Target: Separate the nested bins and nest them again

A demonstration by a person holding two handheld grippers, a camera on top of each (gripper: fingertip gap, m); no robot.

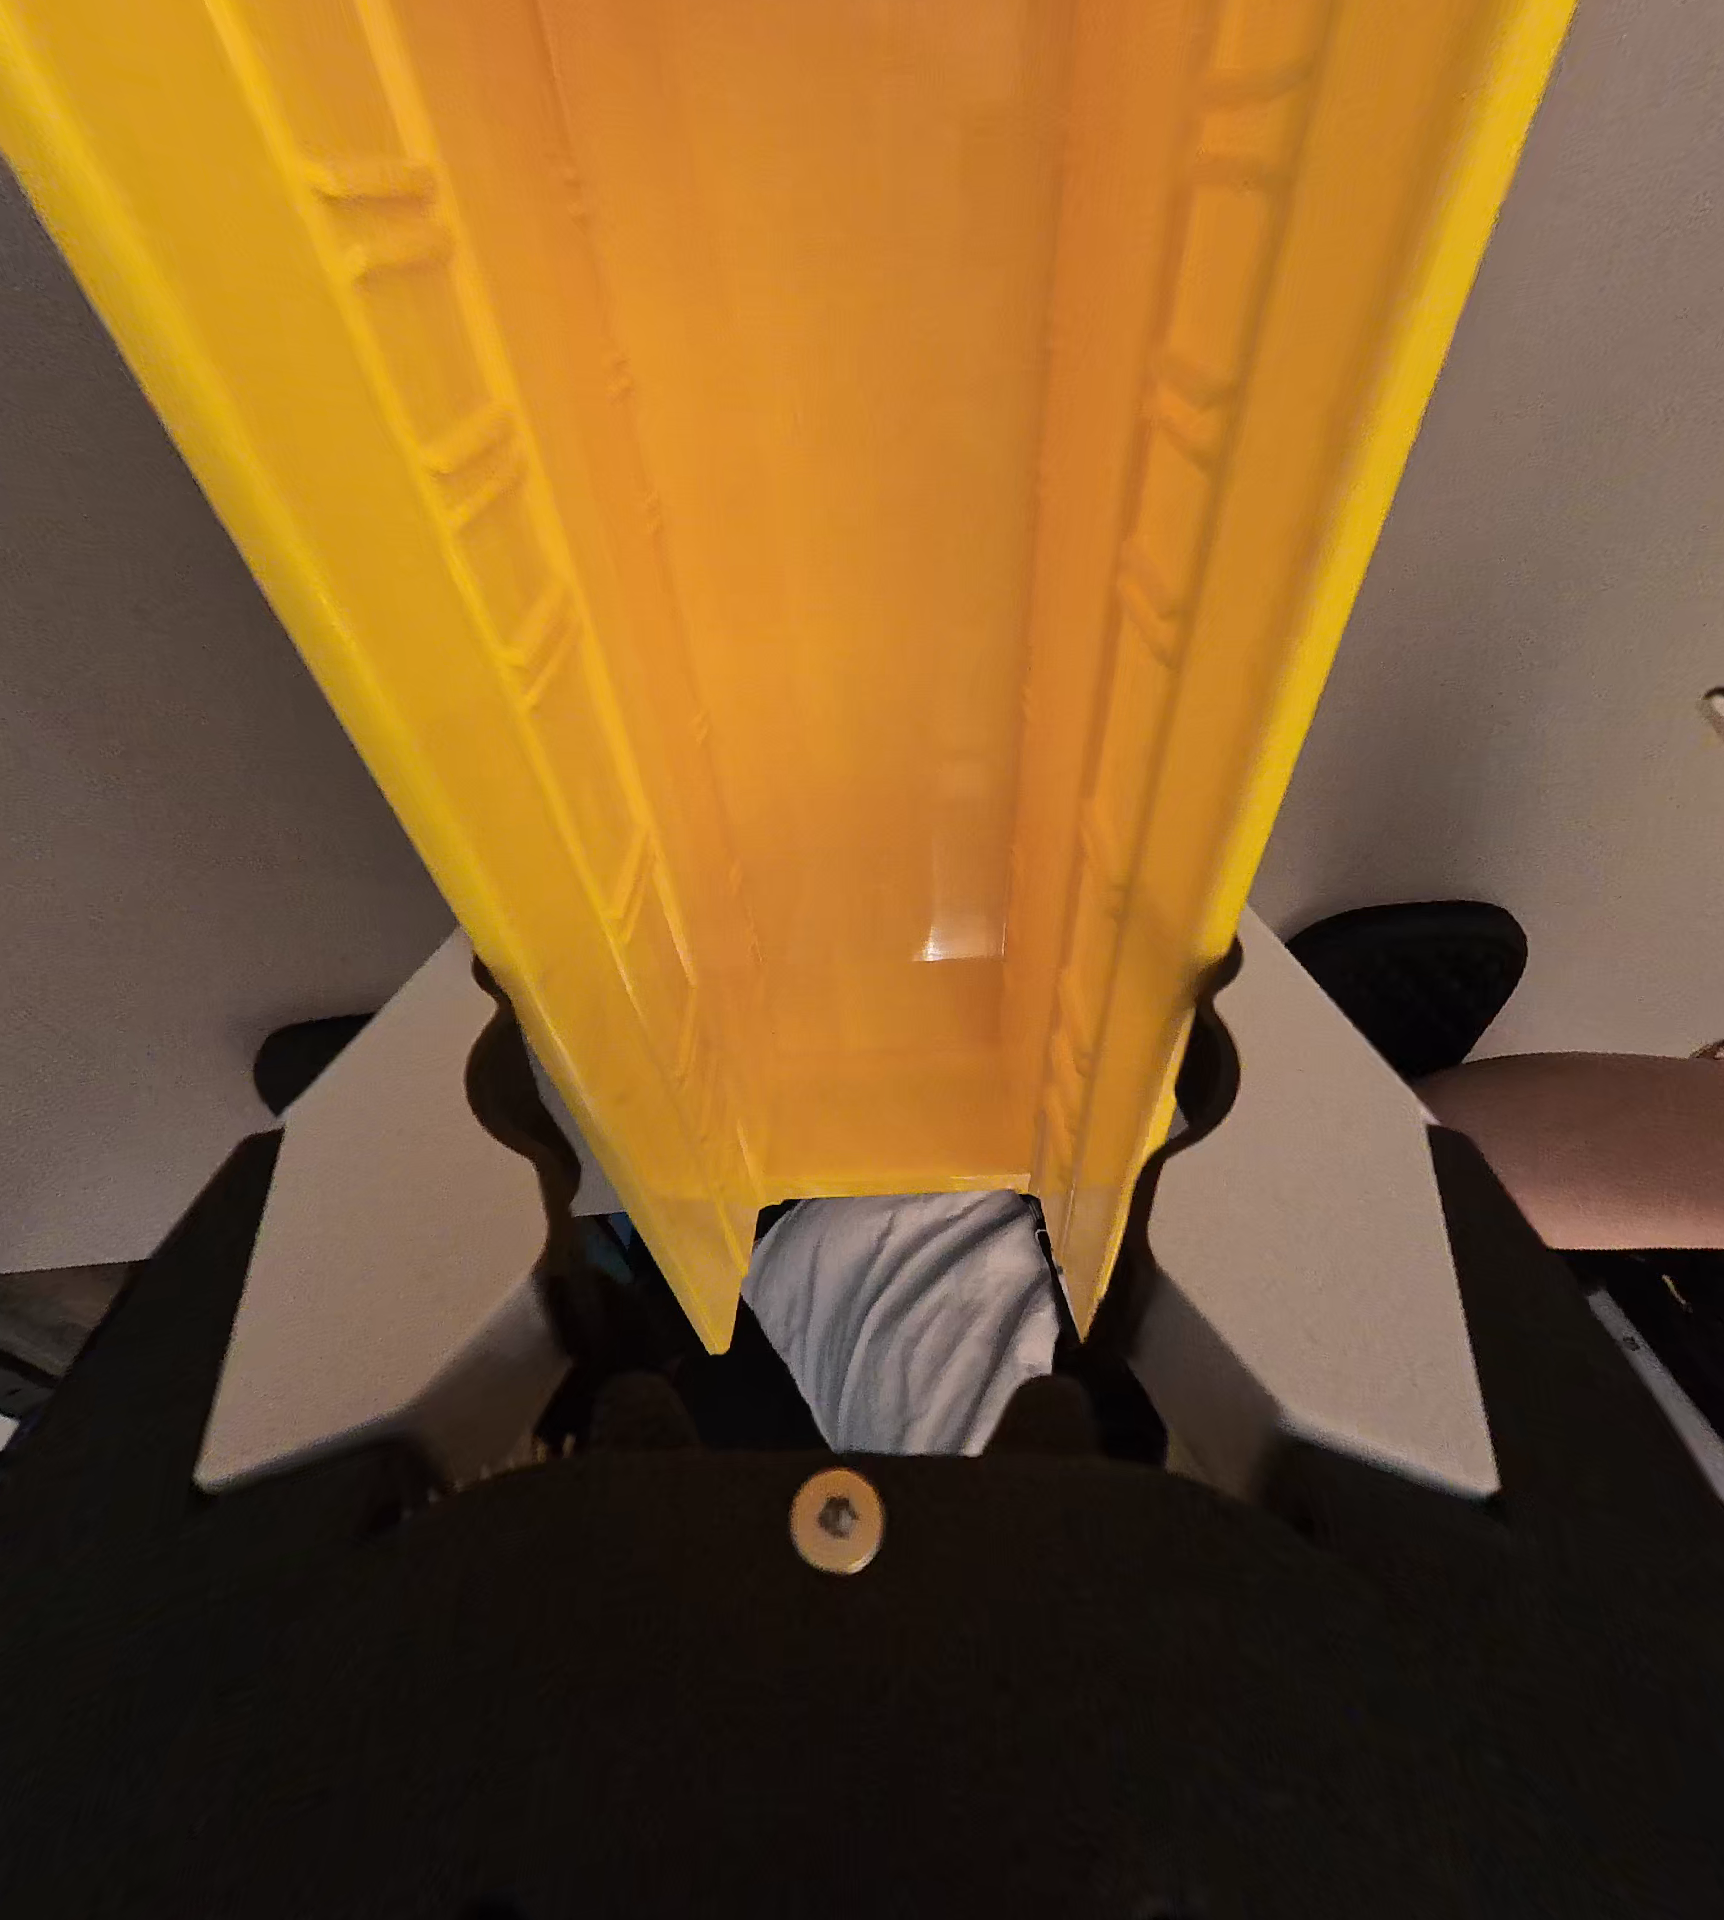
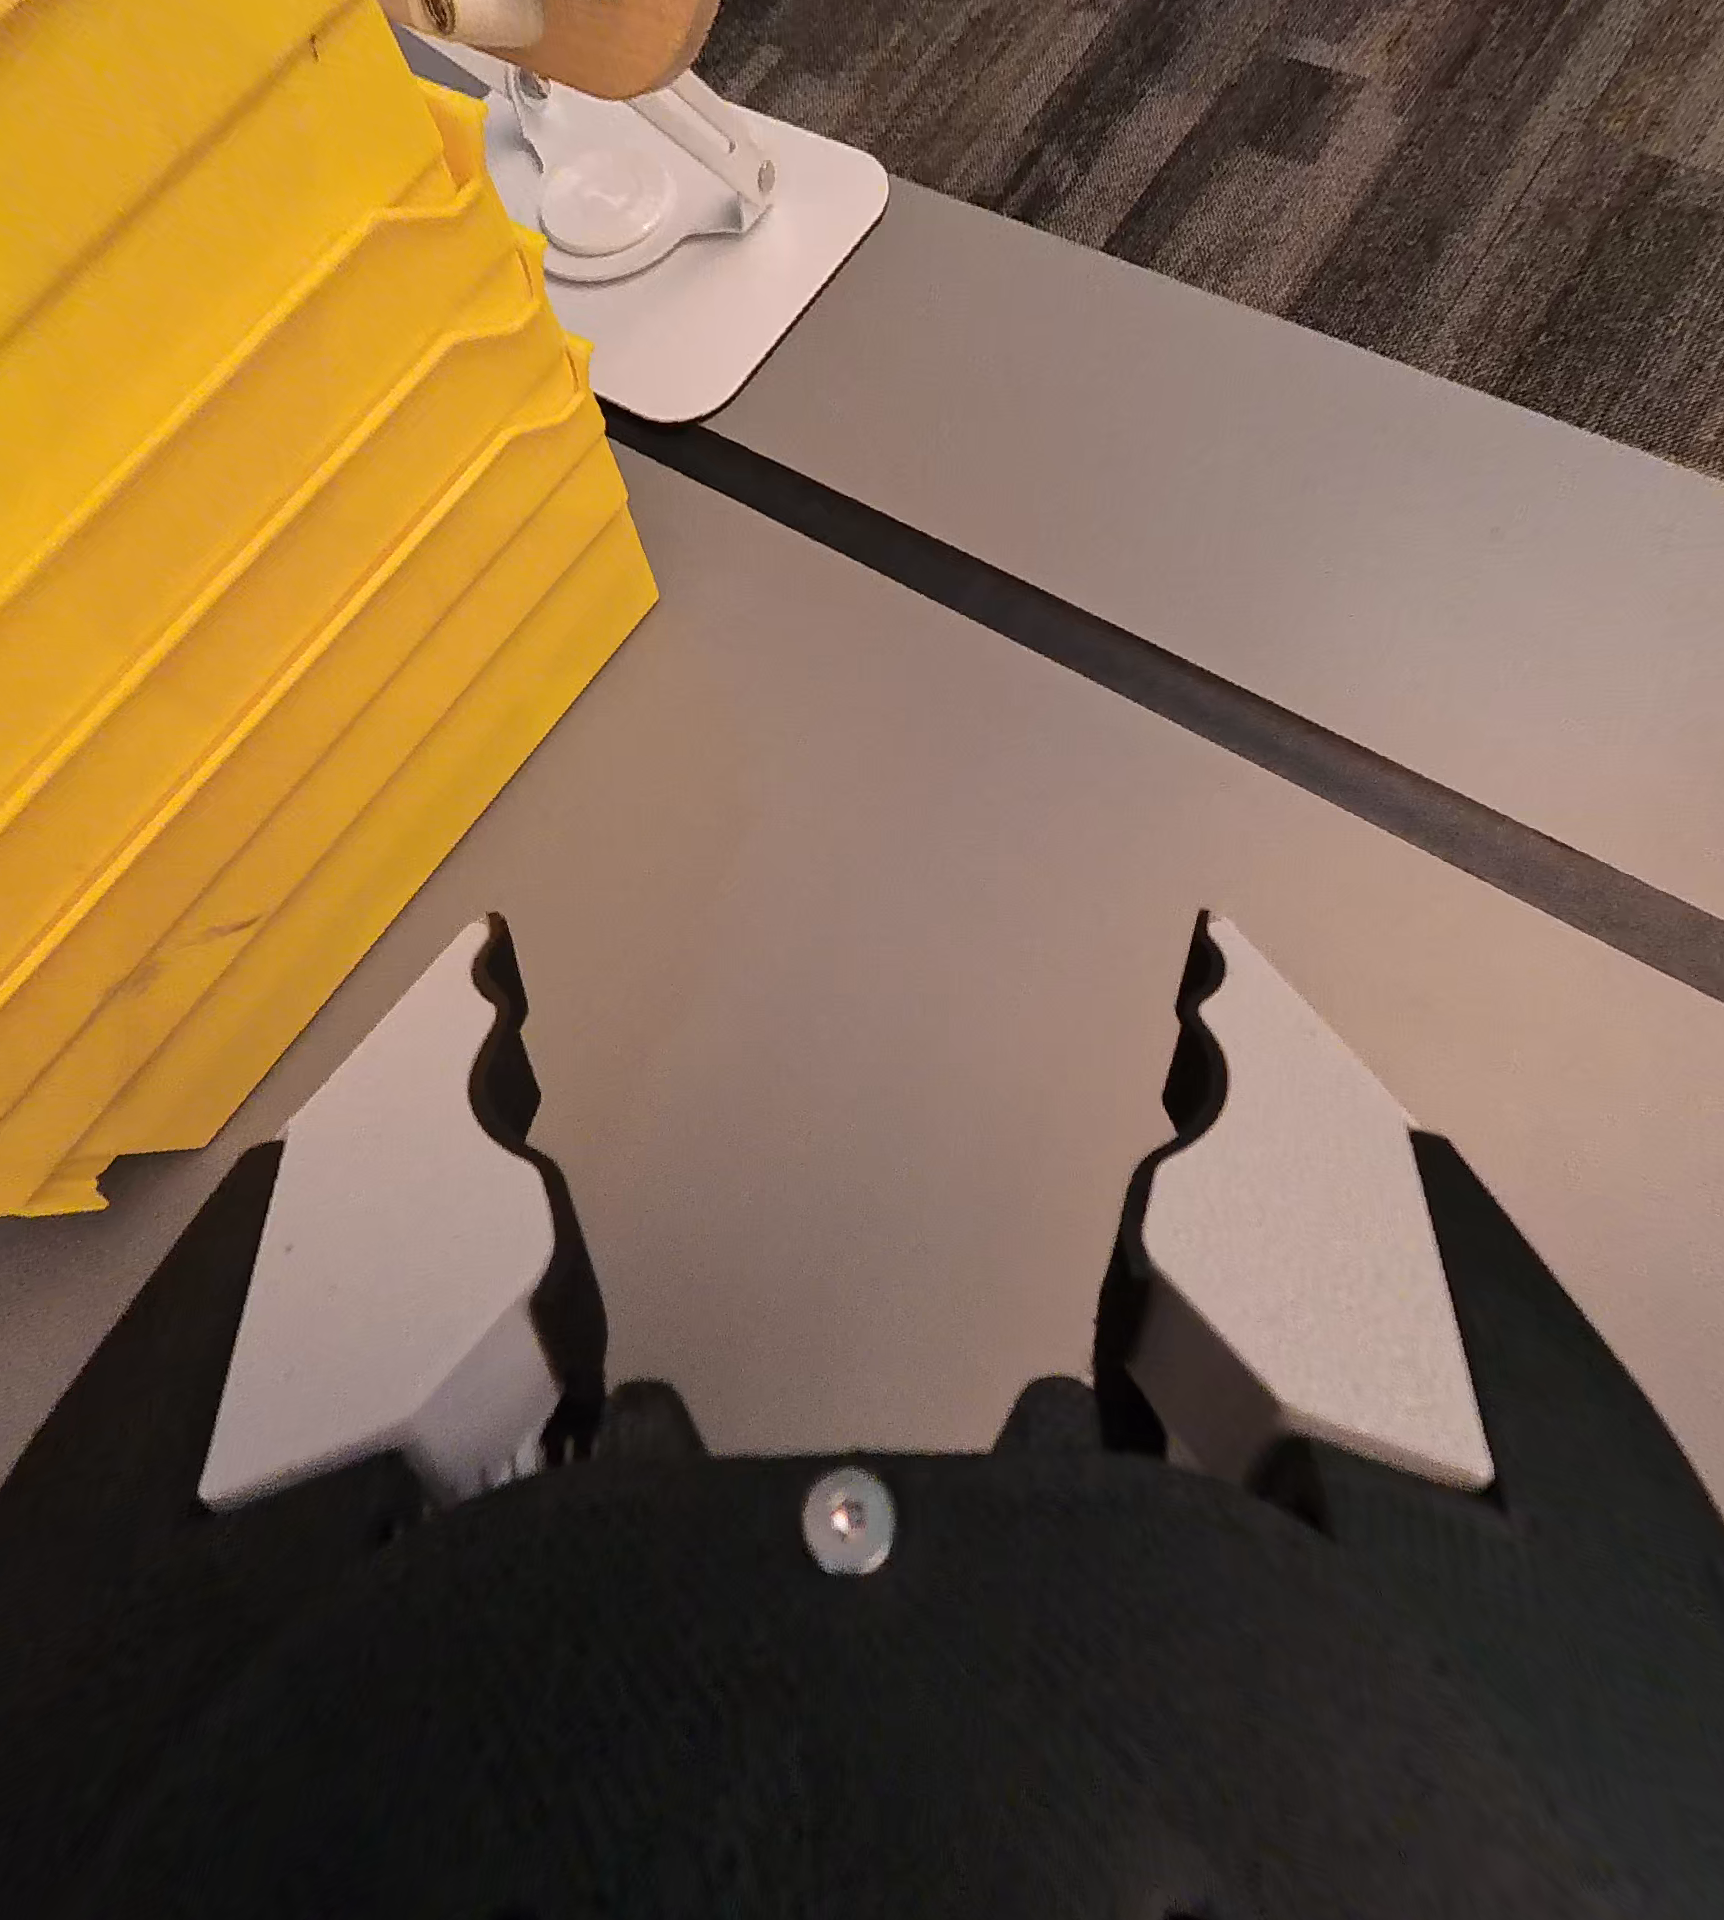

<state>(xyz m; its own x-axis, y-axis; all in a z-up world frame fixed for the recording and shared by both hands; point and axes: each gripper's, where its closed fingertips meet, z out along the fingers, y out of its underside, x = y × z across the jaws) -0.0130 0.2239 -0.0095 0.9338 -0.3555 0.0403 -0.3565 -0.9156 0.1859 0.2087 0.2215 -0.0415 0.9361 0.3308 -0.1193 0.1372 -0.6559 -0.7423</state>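
Grey worktop carries nested yellow bins; white stand base and black strip lie just beside the bins.

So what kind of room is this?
Probably an office or workroom: a grey desk, striped carpet, a black mesh chair, and yellow bins stacked on the desk.

Left wrist view hugs a yellow bin; right overlooks the table.
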